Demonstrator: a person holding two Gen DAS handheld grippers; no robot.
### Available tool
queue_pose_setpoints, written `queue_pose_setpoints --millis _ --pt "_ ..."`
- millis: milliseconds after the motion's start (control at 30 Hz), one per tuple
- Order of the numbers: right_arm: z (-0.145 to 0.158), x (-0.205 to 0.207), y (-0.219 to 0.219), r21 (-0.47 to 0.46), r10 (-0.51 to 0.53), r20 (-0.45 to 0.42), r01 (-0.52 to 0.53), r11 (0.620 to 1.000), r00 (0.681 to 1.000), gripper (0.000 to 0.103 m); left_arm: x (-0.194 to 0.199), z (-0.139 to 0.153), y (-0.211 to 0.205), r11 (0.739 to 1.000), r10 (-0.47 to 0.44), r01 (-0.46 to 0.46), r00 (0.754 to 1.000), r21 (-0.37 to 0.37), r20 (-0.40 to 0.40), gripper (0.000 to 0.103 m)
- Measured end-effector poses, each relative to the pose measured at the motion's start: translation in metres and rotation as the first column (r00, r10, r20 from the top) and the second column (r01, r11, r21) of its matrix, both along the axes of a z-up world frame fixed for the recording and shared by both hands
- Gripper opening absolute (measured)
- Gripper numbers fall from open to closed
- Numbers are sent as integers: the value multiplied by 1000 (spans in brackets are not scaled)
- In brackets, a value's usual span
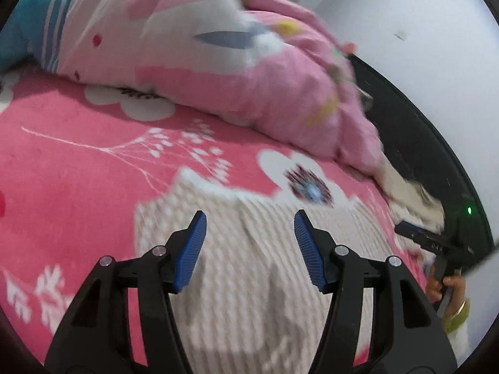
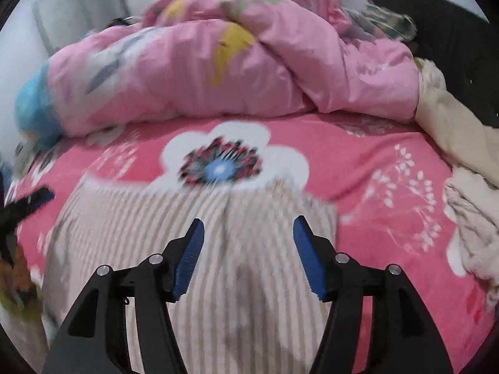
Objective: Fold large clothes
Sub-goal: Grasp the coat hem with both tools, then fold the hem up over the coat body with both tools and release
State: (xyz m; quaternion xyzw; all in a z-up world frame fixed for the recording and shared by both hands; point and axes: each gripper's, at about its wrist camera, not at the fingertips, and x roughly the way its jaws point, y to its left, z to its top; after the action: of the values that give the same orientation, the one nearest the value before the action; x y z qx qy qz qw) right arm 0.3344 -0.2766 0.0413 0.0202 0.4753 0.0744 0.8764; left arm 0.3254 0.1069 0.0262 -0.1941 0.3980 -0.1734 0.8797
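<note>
Right wrist: pink floral bedsheet (image 2: 374,143).

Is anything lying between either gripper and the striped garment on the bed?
Nothing visible. The striped garment lies flat on the pink bedsheet directly under the open left gripper and right gripper; the quilt sits beyond it.

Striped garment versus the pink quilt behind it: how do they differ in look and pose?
The striped garment is beige with pale ribbing and lies flat; the pink quilt carries a coloured print and sits bunched in a heap. The striped garment lies under the open grippers, the pink quilt farther back. Both rest on the flowered bedsheet.
</note>
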Motion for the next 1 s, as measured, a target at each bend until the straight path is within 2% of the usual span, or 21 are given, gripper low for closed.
queue_pose_setpoints --millis 100,167,233,267,300,400,433,467,500,567,633,667,700,733,767,833,900,967,1000 --pt "-14 -51 2 -9 41 -20 -41 999 999 58 -42 -2 -22 994 -82 82 997 66 -6 56" --pt "-43 -78 -2 -47 18 -55 -20 999 998 58 -68 -21 -34 989 -100 106 993 101 -55 56" --pt "-73 -86 -9 -77 -8 -91 1 997 996 59 -81 -44 -38 983 -67 80 995 164 -80 56" --pt "-88 -89 -16 -71 -6 -90 -1 997 996 62 -83 -58 -36 980 -45 63 994 188 -98 51" --pt "-96 -91 -23 -45 -14 -93 10 999 996 62 -85 -69 -32 984 -36 52 995 173 -92 47" --pt "-78 -94 -25 -47 -59 -94 55 997 994 62 -88 -63 -17 993 -3 12 997 114 -75 43" --pt "-65 -97 -21 -60 -64 -75 60 996 995 62 -90 -58 -17 992 3 7 997 124 -74 44" --pt "-53 -101 -15 -58 -55 -46 52 997 997 62 -94 -48 -20 986 7 1 999 167 -52 48" --pt "-42 -105 -6 -48 -32 -14 31 998 999 62 -99 -40 -26 981 -10 13 1000 195 -18 50" --pt "-31 -111 17 -10 27 31 -27 1000 999 62 -107 -29 -41 978 -75 67 997 196 33 54" --pt "-34 -112 50 6 116 52 -116 993 992 62 -110 -30 -66 969 -137 126 990 211 36 58" --pt "-43 -111 66 -6 152 43 -152 988 987 62 -109 -37 -78 961 -149 140 989 240 18 58" --pt "-57 -109 78 -21 181 18 -180 983 983 62 -105 -54 -93 942 -144 145 989 301 -26 58" --pt "-83 -106 91 -91 191 -7 -190 978 982 62 -104 -70 -103 921 -137 146 989 361 -51 58" --pt "-96 -105 94 -117 196 -3 -195 974 981 65 -108 -85 -113 892 -143 142 989 430 -30 59" --pt "-95 -102 88 -71 181 -6 -181 981 984 65 -115 -90 -121 861 -155 131 988 492 8 59" --pt "-75 -103 85 -38 148 -24 -149 988 989 65 -118 -78 -120 865 -149 129 989 485 2 59" --pt "-56 -113 87 -6 194 19 -194 981 981 65 -122 -59 -114 904 -181 151 983 400 37 59" --pt "-51 -119 95 -22 224 44 -223 975 974 65 -125 -55 -113 910 -194 158 979 383 57 60"
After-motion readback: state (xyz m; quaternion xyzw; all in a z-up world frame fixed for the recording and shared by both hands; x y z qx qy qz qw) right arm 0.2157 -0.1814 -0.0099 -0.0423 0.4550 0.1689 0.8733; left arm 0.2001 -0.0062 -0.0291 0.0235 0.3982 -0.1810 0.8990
